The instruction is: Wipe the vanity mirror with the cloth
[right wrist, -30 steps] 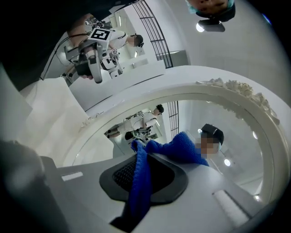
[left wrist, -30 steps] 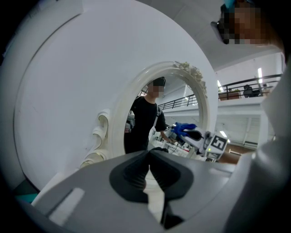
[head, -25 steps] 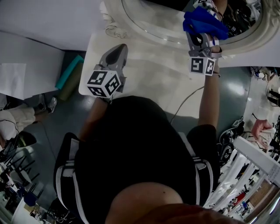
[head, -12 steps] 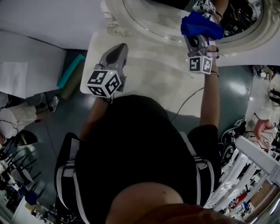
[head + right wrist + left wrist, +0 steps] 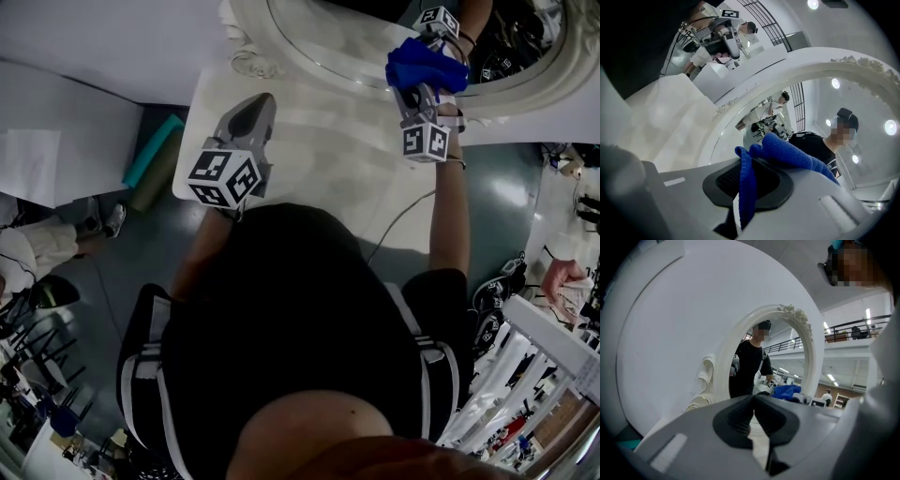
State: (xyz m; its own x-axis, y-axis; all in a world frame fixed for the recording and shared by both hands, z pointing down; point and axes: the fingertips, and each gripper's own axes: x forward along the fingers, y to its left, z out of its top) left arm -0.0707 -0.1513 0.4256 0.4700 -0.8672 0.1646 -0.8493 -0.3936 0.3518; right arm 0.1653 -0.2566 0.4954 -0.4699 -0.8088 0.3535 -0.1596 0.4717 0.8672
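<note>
Upper right of the head view: right gripper (image 5: 420,92), jaws closed down on a blue cloth (image 5: 427,64). In the right gripper view (image 5: 746,164), a fold of that cloth (image 5: 787,151) pinched in the narrow slit between the dark pads, the rest bunched over the right-hand jaw. Cloth held against the lower part of the vanity mirror (image 5: 347,33), just inside its ornate white frame (image 5: 246,58); gripper and reflected marker cube nearly meeting there, actual contact with the glass hard to confirm.

Left of centre in the head view: left gripper (image 5: 263,97), well apart from the cloth, low over the white table (image 5: 328,164) and pointing toward the frame's scrollwork. In the left gripper view (image 5: 753,398), jaws pressed together at the tips with nothing between them. Beyond them, centre of that frame, the oval mirror (image 5: 764,357), upright, reflecting a person in black and a patch of the blue cloth.

Black-and-white square marker patterns on the cube of each gripper: lower centre-left (image 5: 223,178) and upper right (image 5: 425,141) of the head view. Blocky shapes only, not readable as letters.

Far left of the head view, on the dark floor beside the table: a teal roll (image 5: 148,155).

Mirror in the right gripper view (image 5: 801,112): ceiling lights and railings in the glass.
</note>
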